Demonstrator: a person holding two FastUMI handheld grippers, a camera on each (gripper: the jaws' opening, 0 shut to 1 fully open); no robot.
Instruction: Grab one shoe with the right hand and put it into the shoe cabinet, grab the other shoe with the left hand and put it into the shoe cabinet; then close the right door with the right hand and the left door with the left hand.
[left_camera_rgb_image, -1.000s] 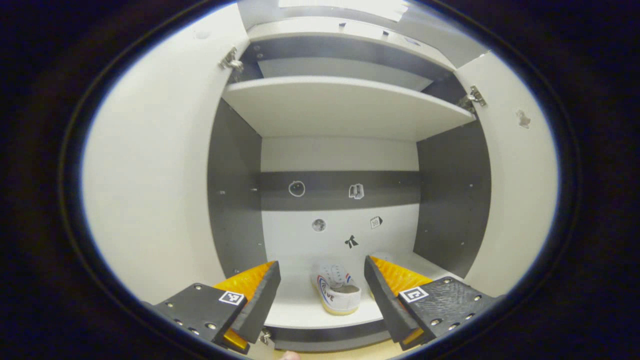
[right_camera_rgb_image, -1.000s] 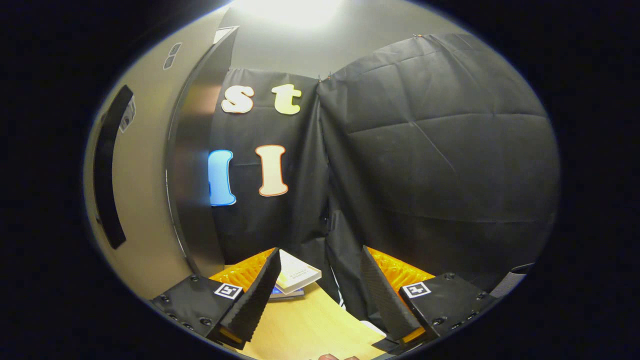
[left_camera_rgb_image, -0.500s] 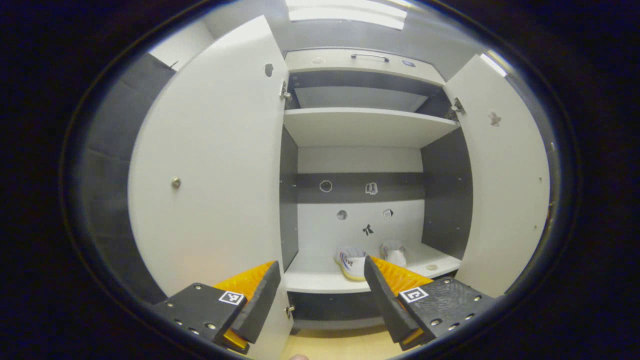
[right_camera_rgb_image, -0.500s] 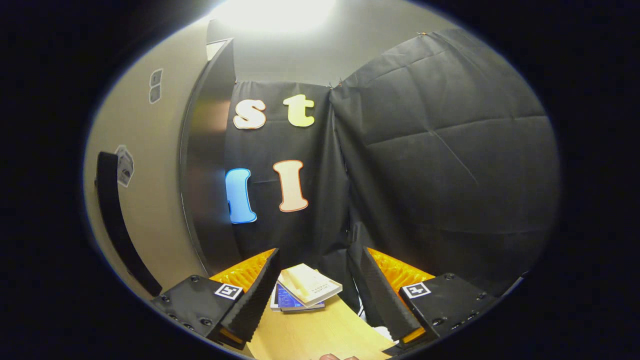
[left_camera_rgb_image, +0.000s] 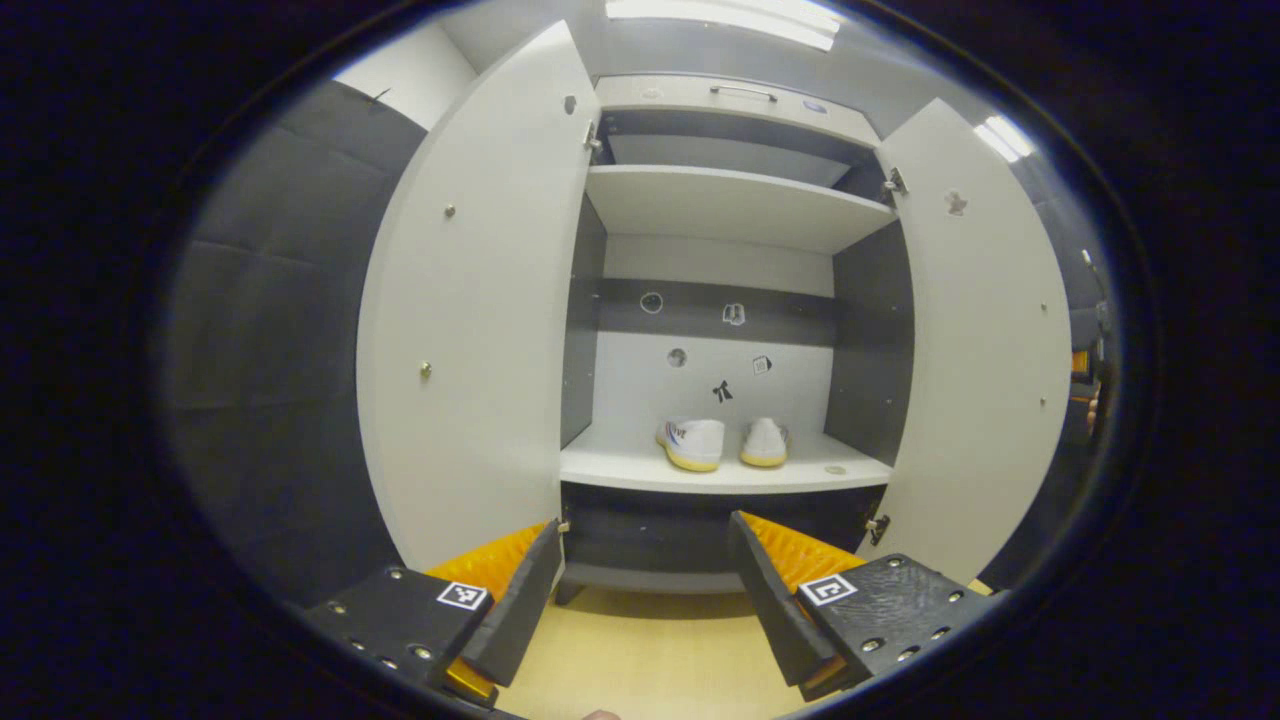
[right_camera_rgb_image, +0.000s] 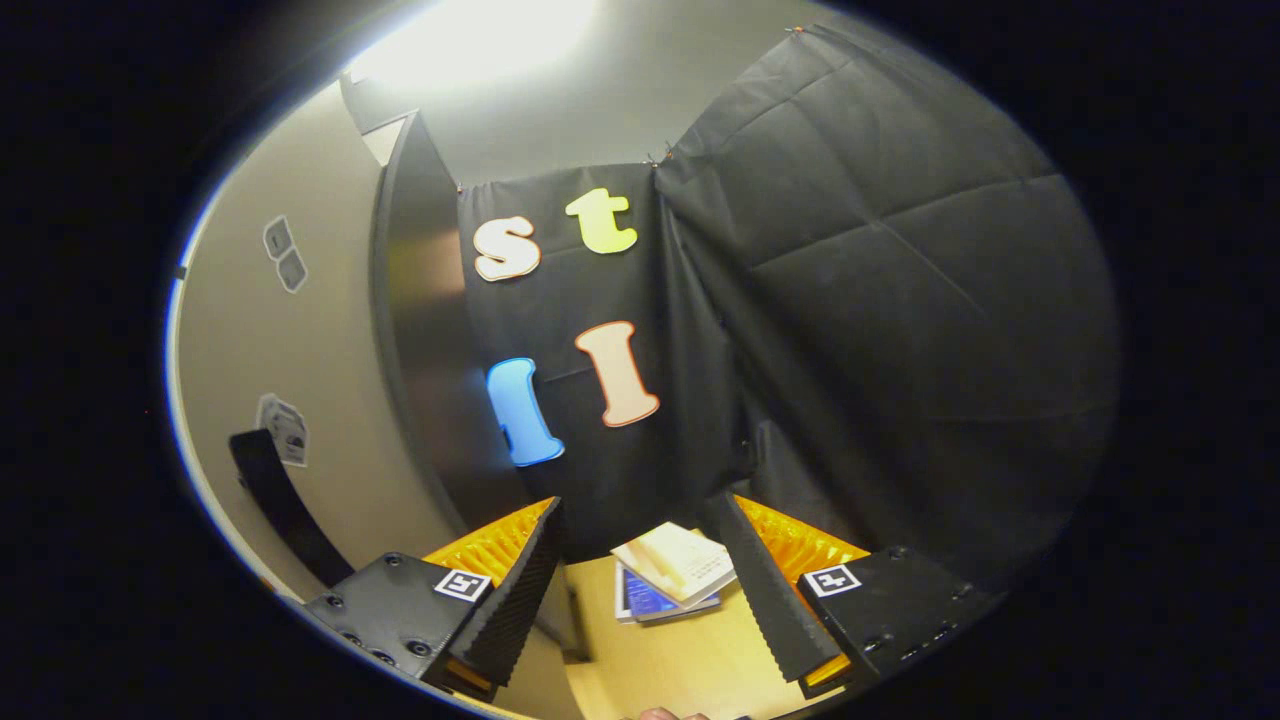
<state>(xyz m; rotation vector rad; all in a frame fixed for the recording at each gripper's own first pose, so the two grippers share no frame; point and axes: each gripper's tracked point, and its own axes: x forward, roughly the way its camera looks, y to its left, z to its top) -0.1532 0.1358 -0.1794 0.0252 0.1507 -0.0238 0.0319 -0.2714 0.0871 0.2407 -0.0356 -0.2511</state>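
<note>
Here, in the left gripper view, the left tool (left_camera_rgb_image: 640, 590) is held in front of the shoe cabinet (left_camera_rgb_image: 735, 195), its two fingers spread wide apart with nothing between them. At the far left of that view hangs the black cloth wall (left_camera_rgb_image: 270, 330). Next comes the left door (left_camera_rgb_image: 480, 330), swung fully open and showing its pale inner face. Inside the cabinet, an upper shelf (left_camera_rgb_image: 730, 205) is bare. On the lower shelf (left_camera_rgb_image: 640, 468) stand the two white shoes side by side, heels toward the camera: the left shoe (left_camera_rgb_image: 692, 443) carries coloured stripes on its side, and the right shoe (left_camera_rgb_image: 766, 442) sits just beside it, apart from it. Small stickers (left_camera_rgb_image: 722, 390) mark the back panel above the shoes. To the right, the right door (left_camera_rgb_image: 985, 340) is likewise open. A yellow wooden floor (left_camera_rgb_image: 650, 655) lies below the cabinet.

In the right gripper view, the right tool (right_camera_rgb_image: 640, 590) is also wide open and holds nothing. At the left of this view a beige panel (right_camera_rgb_image: 300, 340) carries a dark curved handle (right_camera_rgb_image: 280, 505). Between the fingers, farther off, a stack of books (right_camera_rgb_image: 672, 578) rests on a yellow wooden surface (right_camera_rgb_image: 680, 670). Black cloth covers the right side of the view.
</note>
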